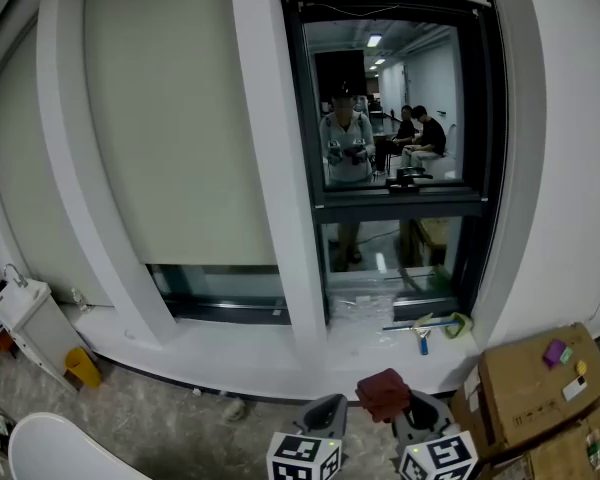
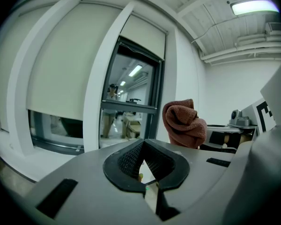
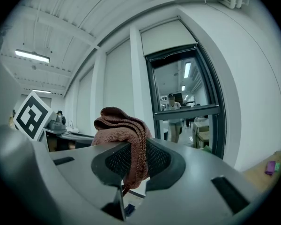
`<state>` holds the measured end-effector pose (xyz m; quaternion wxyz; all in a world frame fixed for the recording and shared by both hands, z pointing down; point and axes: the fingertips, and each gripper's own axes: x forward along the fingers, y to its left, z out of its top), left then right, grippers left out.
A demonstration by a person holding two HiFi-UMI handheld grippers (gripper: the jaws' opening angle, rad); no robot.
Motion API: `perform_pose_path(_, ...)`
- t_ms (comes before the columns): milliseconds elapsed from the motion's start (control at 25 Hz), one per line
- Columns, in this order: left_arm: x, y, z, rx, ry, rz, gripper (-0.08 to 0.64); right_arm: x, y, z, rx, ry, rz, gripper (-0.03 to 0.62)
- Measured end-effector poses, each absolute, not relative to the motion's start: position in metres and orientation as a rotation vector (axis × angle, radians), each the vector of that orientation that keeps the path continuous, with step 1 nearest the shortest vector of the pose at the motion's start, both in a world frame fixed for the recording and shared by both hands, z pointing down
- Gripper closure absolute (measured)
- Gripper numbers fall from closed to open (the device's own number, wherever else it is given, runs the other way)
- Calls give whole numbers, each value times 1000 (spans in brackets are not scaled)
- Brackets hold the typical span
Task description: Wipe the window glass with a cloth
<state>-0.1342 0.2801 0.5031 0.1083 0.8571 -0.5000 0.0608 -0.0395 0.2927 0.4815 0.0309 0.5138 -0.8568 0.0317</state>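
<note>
The window point(image 1: 390, 108) stands ahead, with a tool point(image 1: 421, 326) on the sill point(image 1: 260, 353) below it. Boxes point(image 1: 530, 378) sit at the right, and the cloth point(image 1: 384, 392) is nearest.

Window point(image 1: 395, 98), dark frame, centre of frame; glass reflects a lit room.
Blind point(image 1: 170, 118), beige, drawn, upper left.
Pillar point(image 1: 265, 168), white, between blind and window.
Sill point(image 1: 230, 353), white, below.
Wall point(image 1: 570, 198), white, right edge.
Floor point(image 1: 160, 433), grey speckled, lower left.
Boxes point(image 1: 530, 388), cardboard, lower right.
Ceiling light point(image 2: 253, 6), lit, upper right of left gripper view.

Grey tongs point(image 2: 143, 146) — black mesh pads point(image 2: 129, 161), marker cubes point(image 1: 303, 458).
</note>
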Motion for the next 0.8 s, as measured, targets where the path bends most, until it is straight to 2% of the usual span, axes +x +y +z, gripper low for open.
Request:
perform_pose_path(320,-131,245,510,2509,-1465,198,557,-35,259,485,1580,-2638,106,541)
perform_pose_path(800,-124,136,501,2540,-1437,195,557,-28,153,475,1610,-2615,81,541)
